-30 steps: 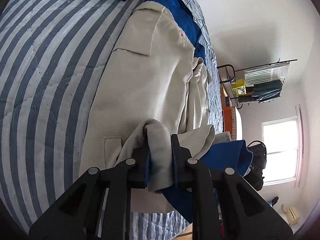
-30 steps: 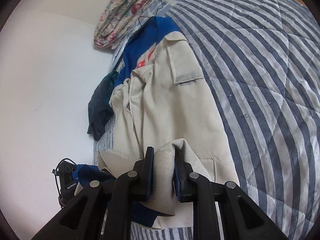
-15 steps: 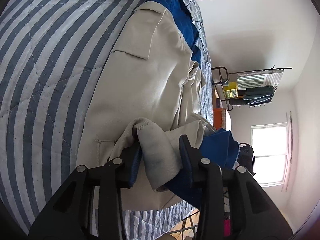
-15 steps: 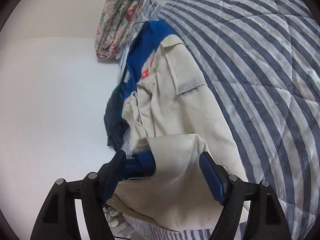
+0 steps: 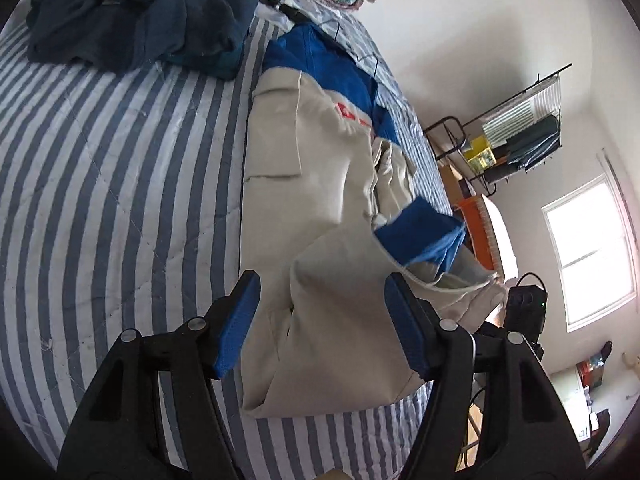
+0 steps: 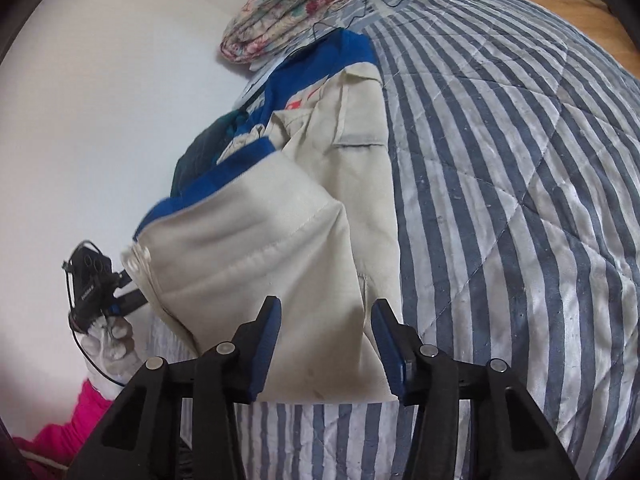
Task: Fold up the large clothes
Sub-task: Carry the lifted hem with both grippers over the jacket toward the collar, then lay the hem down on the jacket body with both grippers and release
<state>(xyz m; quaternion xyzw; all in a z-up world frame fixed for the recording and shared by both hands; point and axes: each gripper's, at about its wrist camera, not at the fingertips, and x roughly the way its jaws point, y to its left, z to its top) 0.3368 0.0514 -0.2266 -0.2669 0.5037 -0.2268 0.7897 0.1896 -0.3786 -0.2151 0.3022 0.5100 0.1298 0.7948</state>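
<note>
A: Change noted: a second ago a bunched fold of the beige-and-blue jacket (image 5: pixel 320 184) was pinched in both grippers. Now neither pinch is seen.

B: Confirmed. The left gripper (image 5: pixel 320 320) is released, jaws opening, pads standing clear on either side of the cloth. The right gripper (image 6: pixel 324 344) is also let go; its jaws are closing again, yet no pad is pressed on fabric.

A: Jacket's place?

B: It is laid lengthwise on the striped quilt (image 5: pixel 100 200), near the bed edge. The lower part is doubled up over the body, with the blue lining (image 5: pixel 420 228) turned out at the fold. In the right view the folded flap (image 6: pixel 256 232) is seen resting loose, not flat.

A: Meaning for the task?

B: One fold is judged set down. Smoothing or a further fold is likely needed. The dark garment (image 5: pixel 140 16) is untouched.
</note>
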